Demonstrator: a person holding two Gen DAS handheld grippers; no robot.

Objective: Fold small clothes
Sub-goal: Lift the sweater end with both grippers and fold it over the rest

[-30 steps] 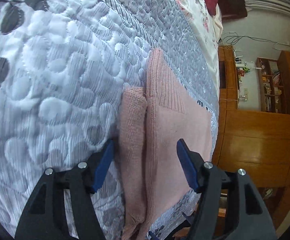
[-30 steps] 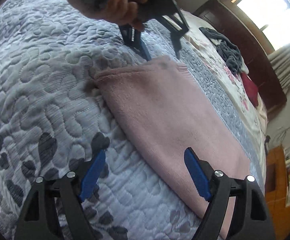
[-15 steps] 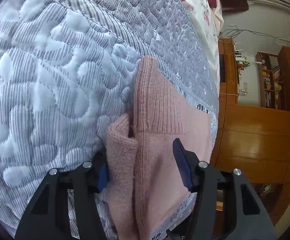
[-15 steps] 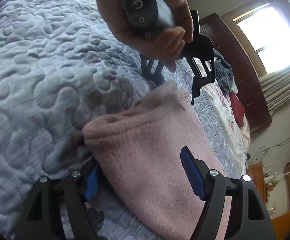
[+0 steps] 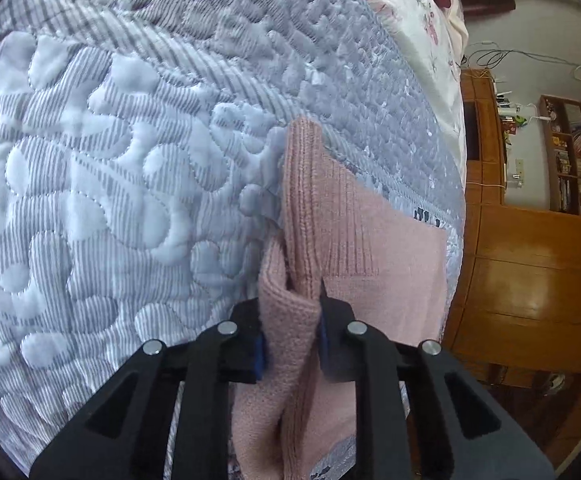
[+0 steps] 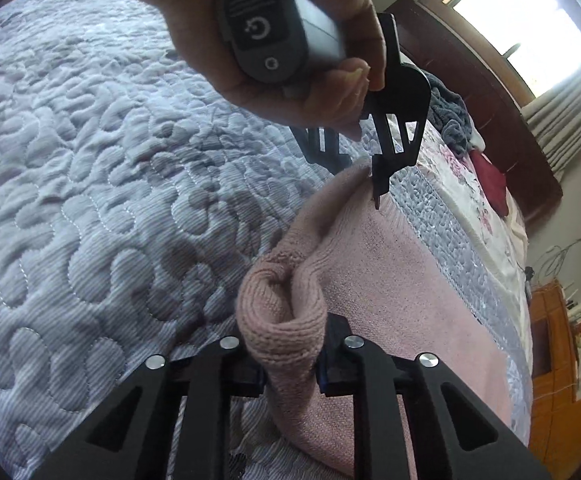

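A pink knit garment (image 5: 374, 248) lies near the edge of a grey-and-white quilted bedspread (image 5: 110, 184). My left gripper (image 5: 290, 344) is shut on a bunched corner of it, with the cloth pinched between the blue pads. In the right wrist view the same pink garment (image 6: 410, 292) stretches away, and my right gripper (image 6: 290, 364) is shut on another bunched corner. Farther along its edge, a hand (image 6: 274, 32) holds the left gripper (image 6: 374, 184), whose fingers clamp the far corner of the cloth.
The quilt (image 6: 90, 200) fills the left of both views. A floral sheet (image 6: 474, 200) with a dark grey cloth (image 6: 450, 116) and a dark red one (image 6: 490, 180) lies beyond. Wooden cabinets (image 5: 530, 272) and shelves stand past the bed's edge.
Both grippers moved down onto the garment's edge and went from open to shut, each pinching a corner. The cloth between them has bunched and lifted slightly.
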